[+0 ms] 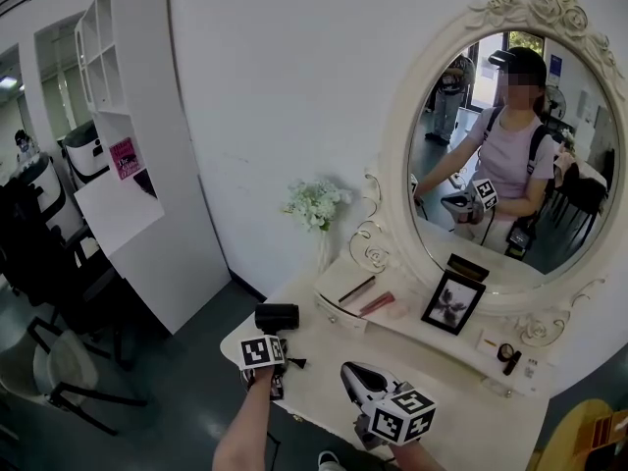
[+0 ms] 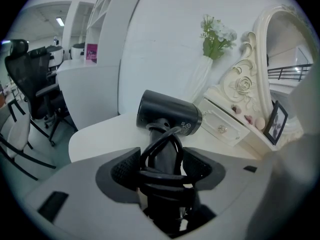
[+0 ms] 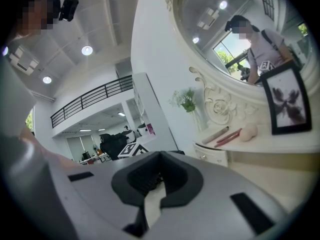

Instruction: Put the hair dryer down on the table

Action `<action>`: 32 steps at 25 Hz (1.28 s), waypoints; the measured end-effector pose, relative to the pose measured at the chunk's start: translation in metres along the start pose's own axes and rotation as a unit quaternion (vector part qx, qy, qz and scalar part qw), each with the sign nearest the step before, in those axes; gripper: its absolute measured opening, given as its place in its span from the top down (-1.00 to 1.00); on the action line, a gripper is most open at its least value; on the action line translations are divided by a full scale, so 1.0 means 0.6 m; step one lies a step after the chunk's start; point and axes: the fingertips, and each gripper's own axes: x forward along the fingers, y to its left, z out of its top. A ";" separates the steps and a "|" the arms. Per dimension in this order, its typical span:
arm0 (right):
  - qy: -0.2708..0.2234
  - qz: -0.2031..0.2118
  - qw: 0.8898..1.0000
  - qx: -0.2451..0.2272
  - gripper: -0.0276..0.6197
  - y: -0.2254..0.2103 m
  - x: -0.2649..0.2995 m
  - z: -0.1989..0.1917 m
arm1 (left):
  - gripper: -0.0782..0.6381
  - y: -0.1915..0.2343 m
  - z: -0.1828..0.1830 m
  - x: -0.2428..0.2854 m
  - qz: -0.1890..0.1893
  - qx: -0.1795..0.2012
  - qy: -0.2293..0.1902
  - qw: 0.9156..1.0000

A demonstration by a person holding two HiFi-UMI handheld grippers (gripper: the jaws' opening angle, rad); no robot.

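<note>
- Vanity table [image 1: 324, 361], white, rounded left end; wall and open floor at 9 o'clock.
- Left gripper [image 2: 162, 166] is clamped on the hair dryer [image 2: 170, 115] handle, with cord [image 2: 165, 144] loops between the pads too.
- Barrel sits at 12 o'clock of the jaws, low over the table's left end; can't tell if it's touching.
- Risk: a cord loop snags a pad on release and drags the dryer off.
- Risk: round, head-heavy barrel rolls toward the nearby 9 o'clock edge.
- Vase [image 2: 200, 79] at 1 o'clock and drawer box [image 2: 225, 129] at 3 o'clock; a rightward swing could clip them.
- Right gripper [image 3: 160, 156] is at 4 o'clock of the left one, jaws together, empty; it can't catch.
</note>
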 end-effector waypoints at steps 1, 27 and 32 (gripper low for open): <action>0.001 0.000 1.000 0.000 0.91 0.001 -0.001 -0.001 | 0.04 0.002 -0.001 -0.001 0.003 -0.001 0.000 1.000; 0.003 0.040 0.999 -0.008 0.91 0.057 0.013 -0.002 | 0.28 -0.004 0.101 -0.259 -0.038 0.006 -0.221 0.975; 0.001 0.051 0.999 -0.012 0.91 0.072 0.015 0.001 | 0.41 -0.010 0.093 -0.302 -0.036 0.019 -0.246 0.968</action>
